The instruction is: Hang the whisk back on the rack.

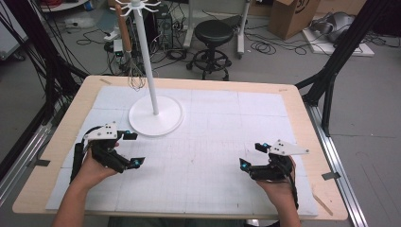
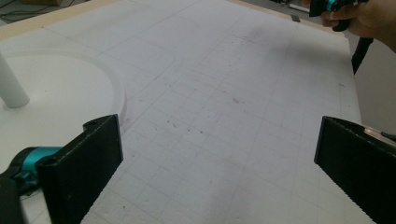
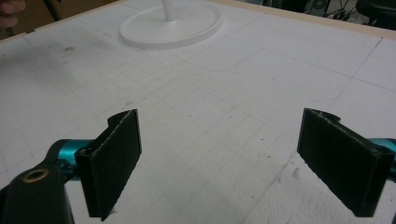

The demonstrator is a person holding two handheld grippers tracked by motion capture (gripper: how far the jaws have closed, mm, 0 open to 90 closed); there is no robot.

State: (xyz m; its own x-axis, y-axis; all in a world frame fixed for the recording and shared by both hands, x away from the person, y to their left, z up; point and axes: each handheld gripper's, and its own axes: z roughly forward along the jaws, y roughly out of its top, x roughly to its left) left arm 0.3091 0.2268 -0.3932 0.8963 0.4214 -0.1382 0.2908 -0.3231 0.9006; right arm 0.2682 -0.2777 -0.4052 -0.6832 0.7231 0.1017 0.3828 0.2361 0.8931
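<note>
— Where is the stand?
— The white stand (image 1: pixel 155 116) sits upper left of centre on the bench (image 1: pixel 56 137), a whisk (image 1: pixel 135 71) hanging behind its pole.
— And the grippers?
— The left gripper (image 1: pixel 132 149), lower left near the base, gapes wide and empty. The right gripper (image 1: pixel 253 156), lower right, well apart, likewise.

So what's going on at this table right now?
A person holds a pair of tongs in each hand over a white gridded mat. Both the left tongs and the right tongs stand open with nothing between the jaws, hovering near the front of the table. A white stand with hooks on top sits at the back left, and a whisk with a wooden handle hangs from it. Neither pair of tongs touches anything.
</note>
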